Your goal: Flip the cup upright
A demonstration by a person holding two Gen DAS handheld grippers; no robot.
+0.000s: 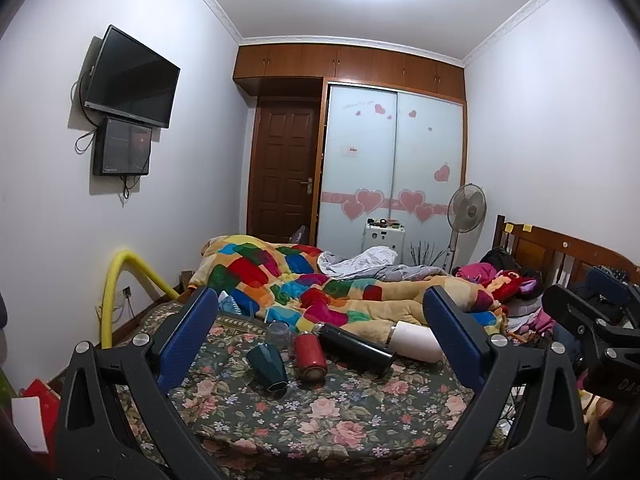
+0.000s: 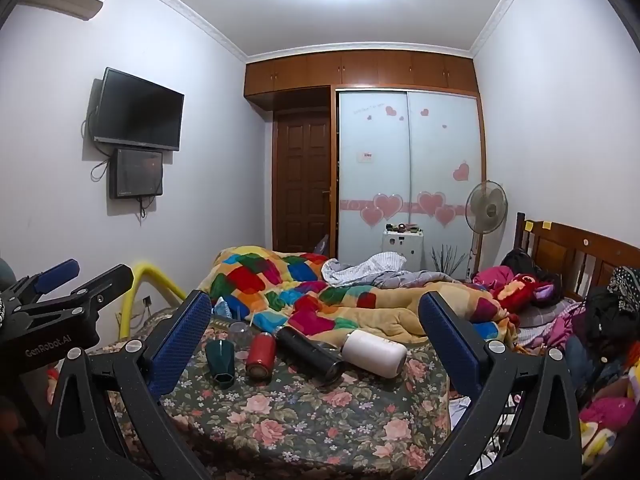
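Observation:
Several cups lie on their sides on a floral cloth [image 1: 320, 420] [image 2: 312, 420]: a dark green faceted cup [image 1: 267, 368] [image 2: 220, 363], a red cup [image 1: 310, 355] [image 2: 261, 355], a long black flask [image 1: 354, 346] [image 2: 310, 352] and a white cup [image 1: 416, 342] [image 2: 374, 353]. A clear glass jar [image 1: 278, 333] [image 2: 240, 334] stands behind them. My left gripper [image 1: 320, 344] is open and empty, held back from the cups. My right gripper [image 2: 316, 344] is open and empty, also short of them.
A colourful patchwork quilt [image 1: 304, 284] [image 2: 304, 284] lies bunched behind the cups. Clothes and a red plush toy [image 2: 516, 290] pile by the wooden headboard [image 2: 576, 256] at right. A yellow tube [image 1: 116, 292] curves at left. A fan [image 2: 486, 208] and wardrobe [image 2: 408, 168] stand at the back.

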